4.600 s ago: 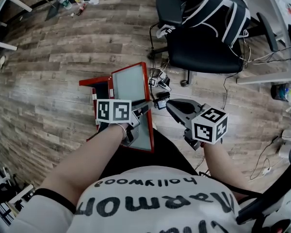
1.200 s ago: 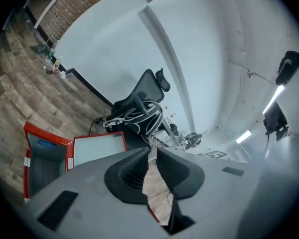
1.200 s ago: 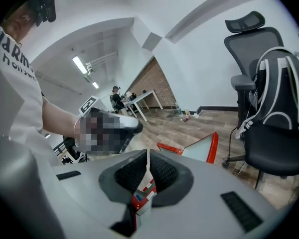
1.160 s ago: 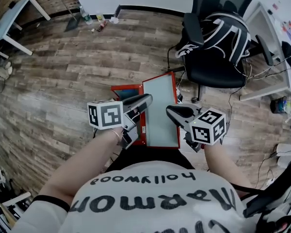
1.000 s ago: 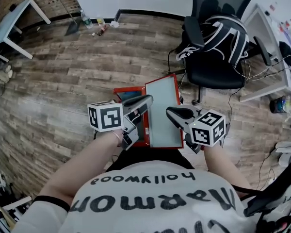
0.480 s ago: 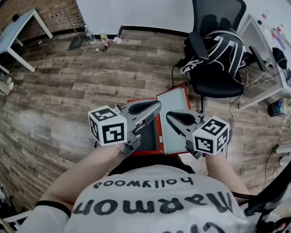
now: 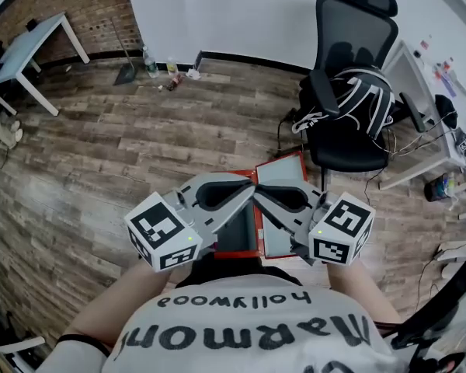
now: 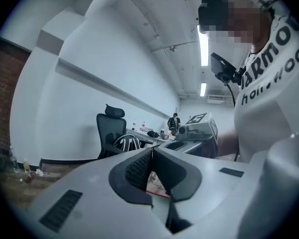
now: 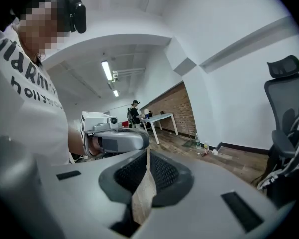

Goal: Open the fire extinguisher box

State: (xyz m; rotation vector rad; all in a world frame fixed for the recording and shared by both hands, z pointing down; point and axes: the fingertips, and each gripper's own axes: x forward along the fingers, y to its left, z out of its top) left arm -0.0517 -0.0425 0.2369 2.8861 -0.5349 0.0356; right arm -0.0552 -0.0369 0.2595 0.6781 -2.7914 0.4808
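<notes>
Head view: both tools are up in front of the chest, tips angled toward each other and nearly meeting above the box. Left tool (image 7: pixel 245 192) has its jaws pressed together with nothing between them; the left gripper view confirms it, with the ribbed pads (image 8: pixel 139 169) meeting at the tip and empty. Right tool (image 7: pixel 261 193) is likewise closed: in the right gripper view its jaws (image 9: pixel 147 153) converge to touch at the tip, only a thin wedge of floor shows through lower down, and nothing is held. Each gripper view also catches the other tool just beyond its own jaws. The fire extinguisher box (image 7: pixel 234 238) lies on the wooden floor (image 7: pixel 101 154) directly below the tools, just ahead of the person's legs, with its red frame and dark interior exposed. Its door (image 7: pixel 281 239) is swung open to the right, pale panel facing up, hinged along the box's right edge. Neither tool touches the box or the door. A black office chair (image 7: pixel 338 130) with a black-and-white striped garment (image 7: pixel 366 99) draped on it stands beyond the box to the right. Brick wall (image 7: pixel 78 6) is at far left, with bottles (image 7: pixel 149 61) on the floor by the white wall.
</notes>
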